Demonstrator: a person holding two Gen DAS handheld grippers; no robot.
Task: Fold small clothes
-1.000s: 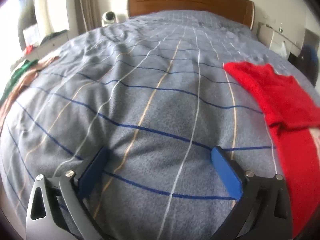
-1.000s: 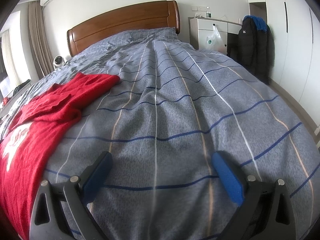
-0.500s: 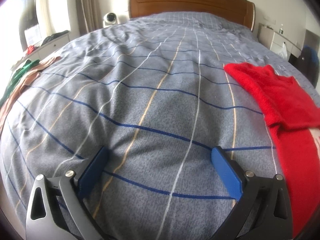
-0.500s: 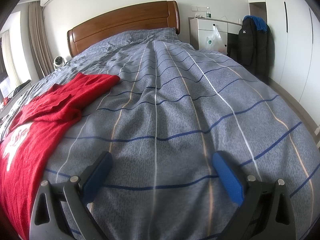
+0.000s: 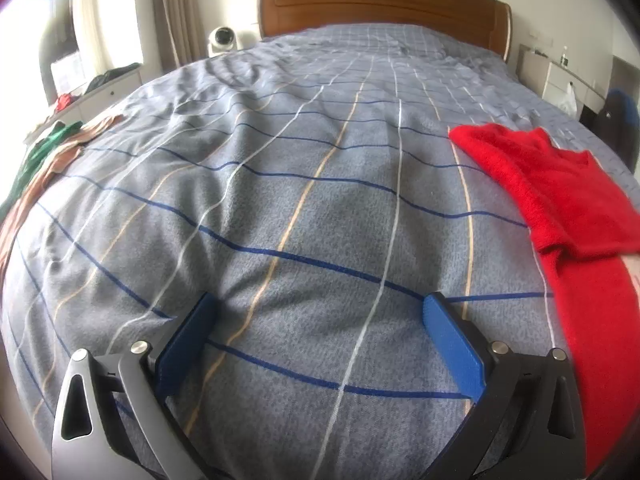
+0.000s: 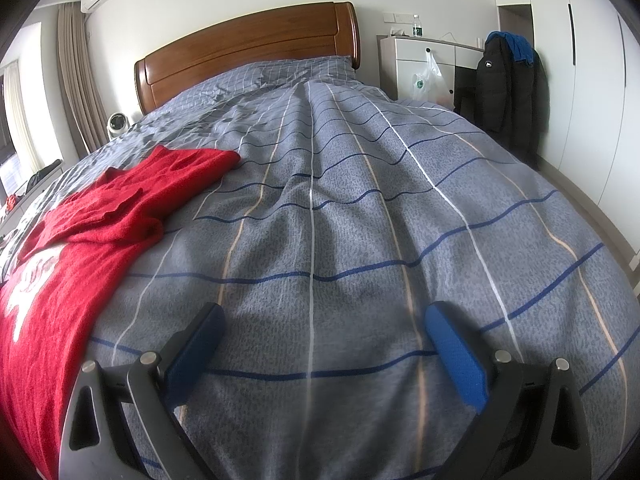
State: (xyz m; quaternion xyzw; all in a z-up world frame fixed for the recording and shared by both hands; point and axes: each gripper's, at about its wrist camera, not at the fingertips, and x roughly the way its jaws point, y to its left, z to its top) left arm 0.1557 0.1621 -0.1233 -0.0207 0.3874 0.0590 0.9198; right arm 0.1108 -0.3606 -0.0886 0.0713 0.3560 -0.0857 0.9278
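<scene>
A red knit sweater [image 5: 568,208] lies flat on the grey checked bedspread [image 5: 312,200], with its upper part folded down over the body; it fills the right edge of the left wrist view. The right wrist view has the same sweater [image 6: 88,240] along its left side, a white print showing near its lower part. My left gripper [image 5: 320,308] hovers open over bare bedspread, left of the sweater. My right gripper [image 6: 322,316] is open too, above bare bedspread [image 6: 360,220] to the right of the sweater. Neither gripper holds or touches anything.
Green and tan clothes [image 5: 44,160] lie at the bed's left edge. A wooden headboard [image 5: 380,0] ends the bed, with a small white fan [image 5: 222,40] beside it. A white dresser [image 6: 424,64] and a dark jacket [image 6: 508,88] stand right of the bed.
The left wrist view has tilted slightly, so the headboard and bed sit a little lower in frame. The right gripper and the sweater have not moved.
</scene>
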